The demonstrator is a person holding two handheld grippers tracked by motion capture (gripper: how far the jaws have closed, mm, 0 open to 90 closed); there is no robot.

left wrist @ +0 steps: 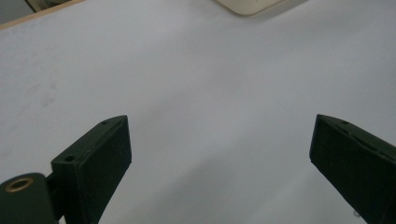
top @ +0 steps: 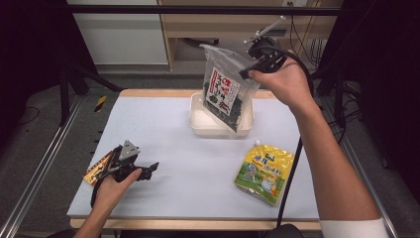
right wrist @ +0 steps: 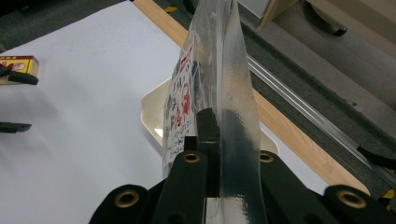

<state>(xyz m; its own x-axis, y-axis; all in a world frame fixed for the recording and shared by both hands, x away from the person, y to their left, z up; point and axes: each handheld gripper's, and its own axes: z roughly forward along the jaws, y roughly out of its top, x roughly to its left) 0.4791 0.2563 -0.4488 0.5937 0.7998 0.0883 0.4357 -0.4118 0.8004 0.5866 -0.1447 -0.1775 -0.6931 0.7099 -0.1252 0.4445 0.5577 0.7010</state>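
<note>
Hanging from the right gripper point(top: 249, 72), a clear seaweed bag point(top: 228, 94) sits tilted in the air above the white tray point(top: 199, 124) at the far middle of the table point(top: 188, 173). The jaws are clamped on the bag's upper edge; in the right gripper view the plastic film point(right wrist: 219, 84) runs pinched between the pads. The bag's front carries a white label with a red band and East Asian characters, too small to read. The left gripper point(top: 146, 171) rests near the table's front left, jaws wide apart with nothing between them. Just beside it lies a small yellow-and-red box point(top: 97, 167). A yellow spouted pouch point(top: 265, 173) with cartoon artwork lies flat at front right.
</note>
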